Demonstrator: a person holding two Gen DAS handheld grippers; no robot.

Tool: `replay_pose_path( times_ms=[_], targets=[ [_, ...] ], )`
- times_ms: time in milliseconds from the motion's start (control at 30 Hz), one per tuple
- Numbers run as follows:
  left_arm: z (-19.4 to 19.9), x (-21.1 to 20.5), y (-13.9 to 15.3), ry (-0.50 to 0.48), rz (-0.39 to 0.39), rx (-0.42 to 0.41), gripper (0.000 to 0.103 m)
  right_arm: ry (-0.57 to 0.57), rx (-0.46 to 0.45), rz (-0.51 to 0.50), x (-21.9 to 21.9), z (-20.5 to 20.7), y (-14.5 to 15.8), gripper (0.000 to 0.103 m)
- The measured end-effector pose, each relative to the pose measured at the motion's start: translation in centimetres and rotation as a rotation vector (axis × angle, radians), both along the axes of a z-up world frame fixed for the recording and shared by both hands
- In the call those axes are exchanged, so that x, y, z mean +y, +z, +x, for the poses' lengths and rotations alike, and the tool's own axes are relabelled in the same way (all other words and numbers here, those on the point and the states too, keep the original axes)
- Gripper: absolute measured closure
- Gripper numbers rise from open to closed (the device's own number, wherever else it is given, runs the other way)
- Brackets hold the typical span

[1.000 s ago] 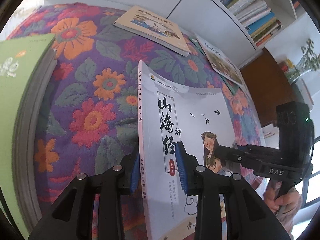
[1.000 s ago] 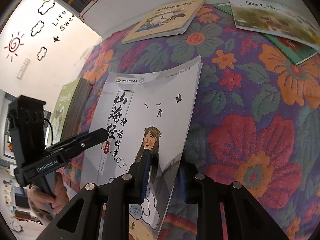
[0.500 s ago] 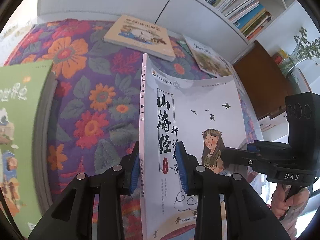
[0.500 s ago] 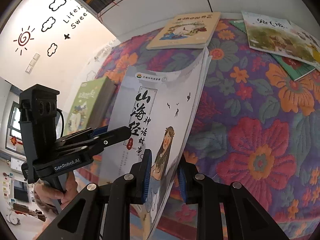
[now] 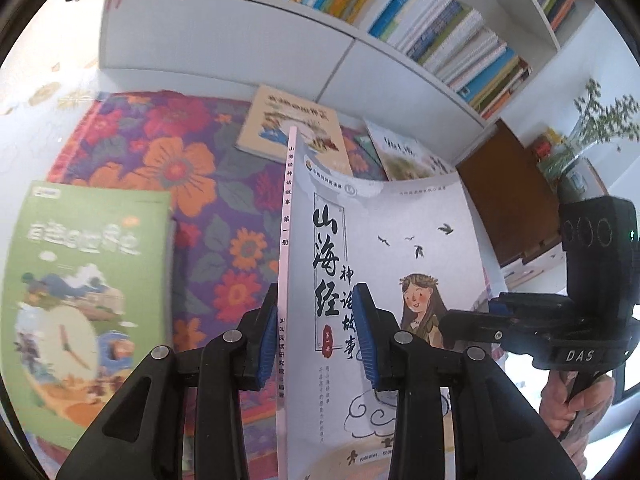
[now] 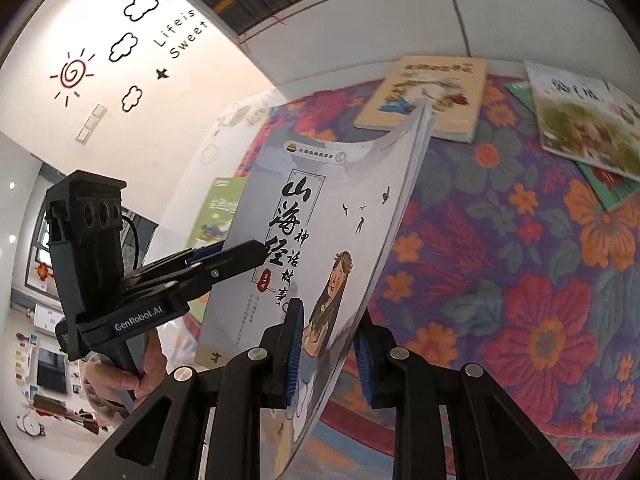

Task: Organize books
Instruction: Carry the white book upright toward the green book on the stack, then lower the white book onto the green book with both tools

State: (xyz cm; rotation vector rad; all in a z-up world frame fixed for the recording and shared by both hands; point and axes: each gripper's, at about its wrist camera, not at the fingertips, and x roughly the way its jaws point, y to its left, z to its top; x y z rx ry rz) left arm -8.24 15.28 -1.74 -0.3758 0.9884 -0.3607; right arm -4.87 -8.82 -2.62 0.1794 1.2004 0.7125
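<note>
Both the left gripper [image 5: 318, 336] and right gripper [image 6: 328, 354] are clamped on the white storybook [image 5: 384, 280], lifted off the surface; next, carry it toward the green book [image 5: 80, 300] left of them.

Five loose books show, counted across both views: one grey-white book [image 5: 384, 280] held upright, one green book [image 5: 80, 288] at the near left, one tan book [image 5: 292, 124] at the far side of the flowered cloth [image 5: 160, 168], and two more at the far right, a pale picture book [image 6: 580, 120] lying over a green-edged book [image 6: 608, 188]. Two grippers show: the left gripper [image 5: 316, 340] and the right gripper [image 6: 328, 356]. One plant [image 5: 600, 120] stands at the far right. The shelf [image 5: 400, 12] holds too many books to count.
</note>
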Motion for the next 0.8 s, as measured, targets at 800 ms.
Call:
replay_pose_path(
  times_ms=[800],
  targets=[
    [-0.9, 17.5, -0.9, 0.159, -0.076, 0.004, 0.069, 0.194, -0.018, 0.01, 17.8, 1.9, -1.4, 0.079]
  ],
)
